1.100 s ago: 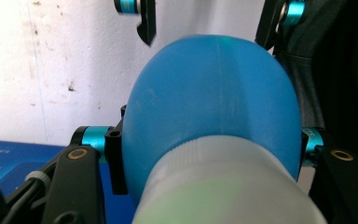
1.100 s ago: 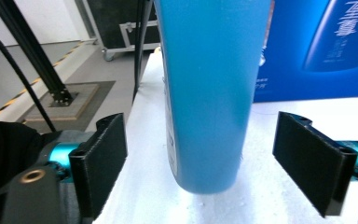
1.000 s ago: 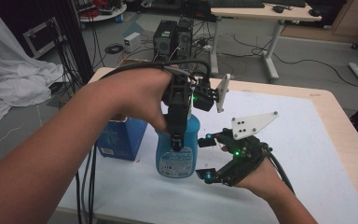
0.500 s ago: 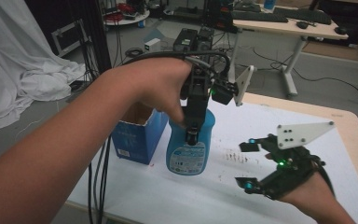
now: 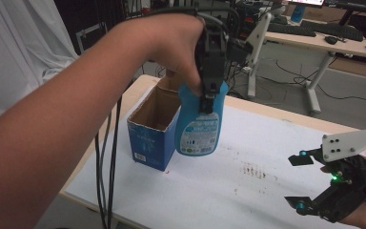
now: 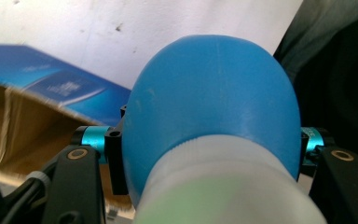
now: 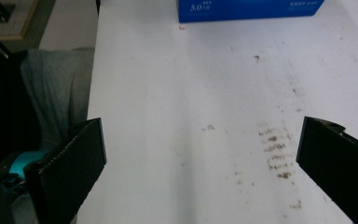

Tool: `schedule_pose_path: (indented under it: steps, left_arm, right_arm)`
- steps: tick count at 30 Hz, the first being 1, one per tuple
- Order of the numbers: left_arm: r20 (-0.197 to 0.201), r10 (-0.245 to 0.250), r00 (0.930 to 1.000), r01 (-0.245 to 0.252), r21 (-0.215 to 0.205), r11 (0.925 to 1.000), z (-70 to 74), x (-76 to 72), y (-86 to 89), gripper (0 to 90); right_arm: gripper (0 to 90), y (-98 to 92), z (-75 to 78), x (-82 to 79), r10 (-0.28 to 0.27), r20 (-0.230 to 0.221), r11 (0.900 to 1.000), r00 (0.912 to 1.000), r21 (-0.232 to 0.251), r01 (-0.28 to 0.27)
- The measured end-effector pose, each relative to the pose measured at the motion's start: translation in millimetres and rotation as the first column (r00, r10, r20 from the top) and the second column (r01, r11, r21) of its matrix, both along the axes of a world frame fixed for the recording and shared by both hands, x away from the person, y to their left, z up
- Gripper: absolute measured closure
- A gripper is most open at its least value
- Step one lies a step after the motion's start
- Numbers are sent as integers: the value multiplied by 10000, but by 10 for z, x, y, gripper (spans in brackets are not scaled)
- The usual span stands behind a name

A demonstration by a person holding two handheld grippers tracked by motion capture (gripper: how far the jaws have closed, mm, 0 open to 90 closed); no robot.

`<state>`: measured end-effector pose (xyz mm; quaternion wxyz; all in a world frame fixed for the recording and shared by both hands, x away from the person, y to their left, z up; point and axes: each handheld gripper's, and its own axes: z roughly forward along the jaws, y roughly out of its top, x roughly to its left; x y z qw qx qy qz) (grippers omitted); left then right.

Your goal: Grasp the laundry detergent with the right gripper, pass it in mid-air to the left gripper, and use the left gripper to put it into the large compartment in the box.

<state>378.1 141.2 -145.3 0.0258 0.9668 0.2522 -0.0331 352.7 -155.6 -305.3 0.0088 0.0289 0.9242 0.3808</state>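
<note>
On the left we have the open box [image 5: 155,125] standing at the near-left of the surface [image 5: 248,191], flaps up, its cardboard inside showing and nothing visible in it. Just to its right our left hand-held gripper [image 5: 208,102] has the blue bottle [image 5: 201,121] clamped near its top, jaws closed on either side of it, as the left gripper view confirms. The bottle hangs upright, clear of the surface, right beside the box's rim and partly over its near corner. So we'd say the lift is done; what's left is carrying it over the opening and lowering it in. Further right come brown smudges [image 5: 257,171] on the white surface, then our right hand-held gripper [image 5: 301,182], jaws spread wide, holding nothing, low at the near-right.
</note>
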Motion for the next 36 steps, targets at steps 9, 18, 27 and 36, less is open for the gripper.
schedule_pose_path:
  steps: [9,18,27,36]
  left_arm:
    - [321,2372,9709,-2355,-493,9706,403,87,310,386]
    - [371,4501,8922,-4486,-418,8928,546,183,623,386]
    - [424,6127,7892,-6132,-8,7899,411,277,938,386]
    - [216,6661,7455,-6665,265,7451,59,398,1102,386]
  right_arm:
    - [6,-79,149,35,-58,77,9951,10000,-988,65]
    - [6,-109,155,51,-94,-114,9861,9999,-1659,74]
    - [7,-107,199,95,-29,-207,9727,9998,-2320,-20]
    - [7,-91,189,103,-77,-209,9687,9998,-2482,23]
